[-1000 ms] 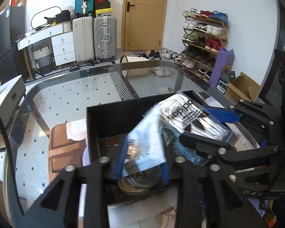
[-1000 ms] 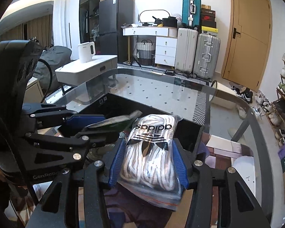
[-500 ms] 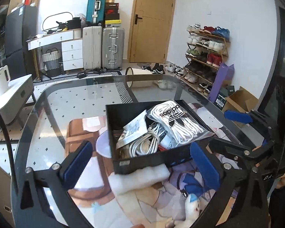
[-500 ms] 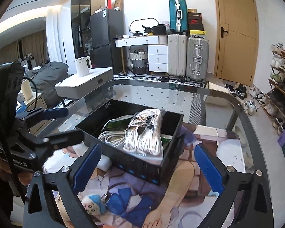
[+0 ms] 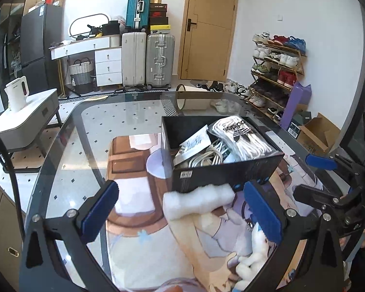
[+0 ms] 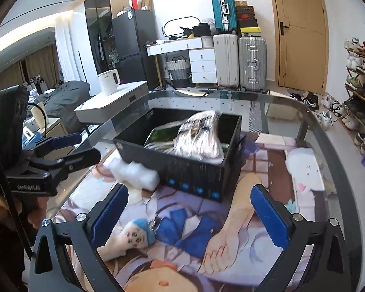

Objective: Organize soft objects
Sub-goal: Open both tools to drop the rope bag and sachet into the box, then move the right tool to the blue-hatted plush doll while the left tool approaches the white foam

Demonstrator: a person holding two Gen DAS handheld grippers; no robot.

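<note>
Both tools, left tool (image 5: 182, 209) and right tool (image 6: 189, 216), gape wide and empty at frame bottom; black box (image 5: 226, 172) holds bagged white laces (image 5: 241, 138) mid-frame.

Lived-in home, entry and living area — suitcases (image 5: 147, 59) and wooden door (image 5: 208, 28) at top centre, shoe rack (image 5: 276, 70) right, fridge (image 5: 40, 46) upper left

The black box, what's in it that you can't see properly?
- Bottom of the black box: left wrist view, covered by the lace packet and cable.
- Lace packet: right wrist view, blurred, logo unreadable.
- Green packet: right wrist view, mostly behind the box wall.
- Box label: left wrist view, too small.
</note>
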